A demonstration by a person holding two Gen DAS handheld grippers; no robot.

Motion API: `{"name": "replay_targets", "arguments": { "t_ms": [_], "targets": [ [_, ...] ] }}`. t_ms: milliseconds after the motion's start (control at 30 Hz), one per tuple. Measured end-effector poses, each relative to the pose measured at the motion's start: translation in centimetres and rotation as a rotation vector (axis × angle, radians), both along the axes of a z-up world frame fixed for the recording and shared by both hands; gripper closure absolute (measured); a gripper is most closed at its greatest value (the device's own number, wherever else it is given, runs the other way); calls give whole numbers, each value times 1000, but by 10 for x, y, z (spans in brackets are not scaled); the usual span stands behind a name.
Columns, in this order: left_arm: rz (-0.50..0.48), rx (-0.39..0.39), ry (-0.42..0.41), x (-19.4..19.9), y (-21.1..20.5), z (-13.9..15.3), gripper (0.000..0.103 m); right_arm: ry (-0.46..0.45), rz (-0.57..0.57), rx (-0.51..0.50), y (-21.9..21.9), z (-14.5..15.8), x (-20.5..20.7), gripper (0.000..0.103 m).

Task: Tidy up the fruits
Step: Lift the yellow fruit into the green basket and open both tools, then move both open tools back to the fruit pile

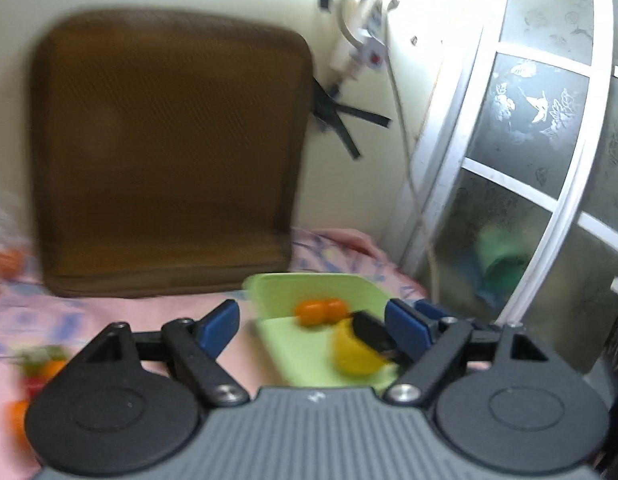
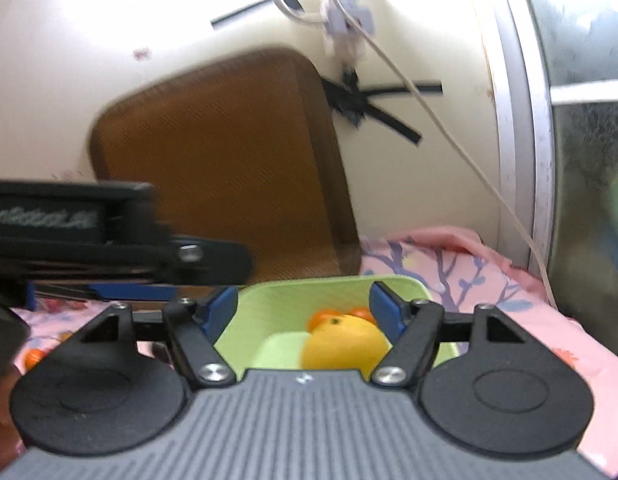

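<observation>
On the bed (image 2: 489, 276), by the wall: one green tray (image 2: 269, 292), holding a yellow fruit (image 2: 345, 340) and two oranges (image 1: 319, 311) behind it. We hold the right gripper (image 2: 303, 308) over the tray, jaws apart around the yellow fruit, pads not pressing. Left gripper (image 1: 313, 326): jaws wide, nothing held. Loose fruits (image 1: 37, 364) lie on the bedding, well apart from the tray. Step, we judge: fruit just deposited. Next calls for fetching a loose piece.
</observation>
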State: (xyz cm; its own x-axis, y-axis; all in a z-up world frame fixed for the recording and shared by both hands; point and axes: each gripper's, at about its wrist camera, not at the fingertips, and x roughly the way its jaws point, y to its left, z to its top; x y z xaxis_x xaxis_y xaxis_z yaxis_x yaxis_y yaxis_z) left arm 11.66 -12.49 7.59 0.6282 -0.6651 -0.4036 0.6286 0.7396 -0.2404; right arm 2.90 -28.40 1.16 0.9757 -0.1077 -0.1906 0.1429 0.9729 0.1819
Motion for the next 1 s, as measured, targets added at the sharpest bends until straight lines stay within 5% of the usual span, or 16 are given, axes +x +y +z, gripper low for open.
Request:
{"name": "replay_targets", "arguments": {
  "t_ms": [133, 400, 600, 700, 1000],
  "targets": [
    [81, 23, -33, -15, 69, 1, 20, -1, 119, -22, 32, 2, -16, 32],
    [280, 131, -36, -14, 139, -24, 21, 206, 292, -41, 92, -14, 12, 53],
    [323, 110, 59, 2, 158, -43, 23, 352, 375, -90, 133, -22, 35, 50],
    [324, 94, 74, 4, 162, -46, 23, 388, 384, -98, 145, -24, 47, 42],
    [319, 50, 128, 3, 170, -48, 23, 433, 392, -107, 160, -32, 66, 43]
  ]
}}
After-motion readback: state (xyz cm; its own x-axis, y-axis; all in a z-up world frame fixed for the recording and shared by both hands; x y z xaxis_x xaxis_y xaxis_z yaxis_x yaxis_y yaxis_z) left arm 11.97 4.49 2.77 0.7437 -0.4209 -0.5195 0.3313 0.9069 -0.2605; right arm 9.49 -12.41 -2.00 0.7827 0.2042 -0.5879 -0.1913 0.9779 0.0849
